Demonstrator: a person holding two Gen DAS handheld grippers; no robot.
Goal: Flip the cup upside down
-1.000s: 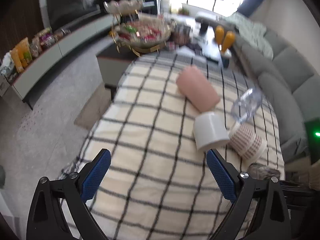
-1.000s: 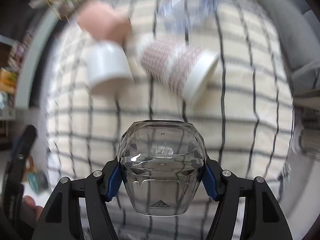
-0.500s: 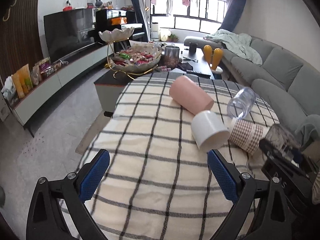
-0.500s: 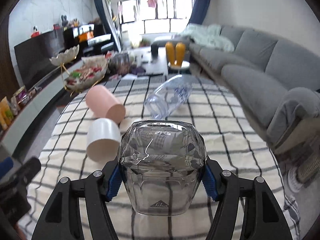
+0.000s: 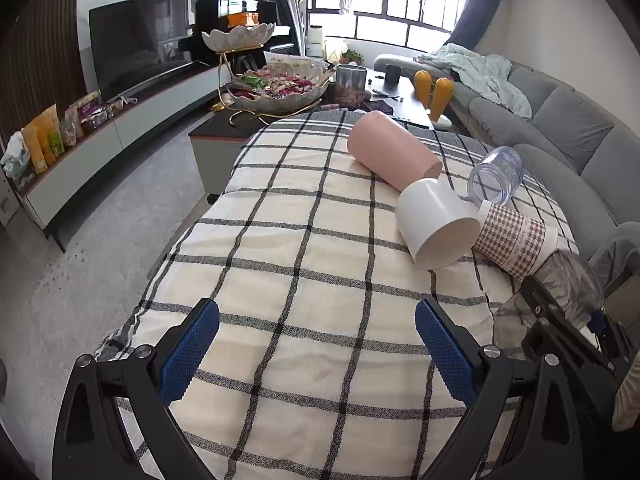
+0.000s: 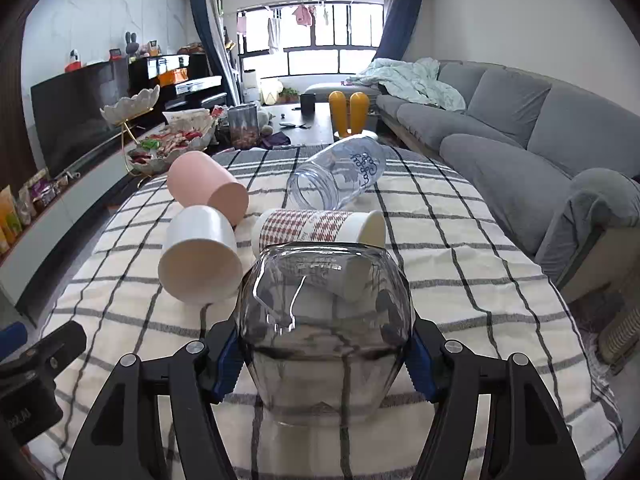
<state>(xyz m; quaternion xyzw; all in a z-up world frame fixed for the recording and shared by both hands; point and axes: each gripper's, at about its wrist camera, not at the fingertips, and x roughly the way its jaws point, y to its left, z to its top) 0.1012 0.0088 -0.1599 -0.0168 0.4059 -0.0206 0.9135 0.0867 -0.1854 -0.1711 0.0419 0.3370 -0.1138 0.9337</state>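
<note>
So we had the right gripper [image 6: 324,354] with its blue-padded fingers [image 6: 226,362] clamped on the smoky clear cup [image 6: 324,332], a faceted plastic thing, sitting at the near right part of the bench [image 5: 280,264] under a soft checked cloth. Whether its base touched the cloth, we couldn't tell. The left gripper [image 5: 316,344] hung over the near left with fingers wide apart and nothing between them, with lots of bare cloth ahead. Further back lay a smooth pink cup [image 5: 394,152], a white cup [image 5: 436,226], a houndstooth paper cup [image 6: 316,226] and a clear bottle [image 6: 340,174], all on their sides, bunched together. The far edge dropped toward a coffee table.
</note>
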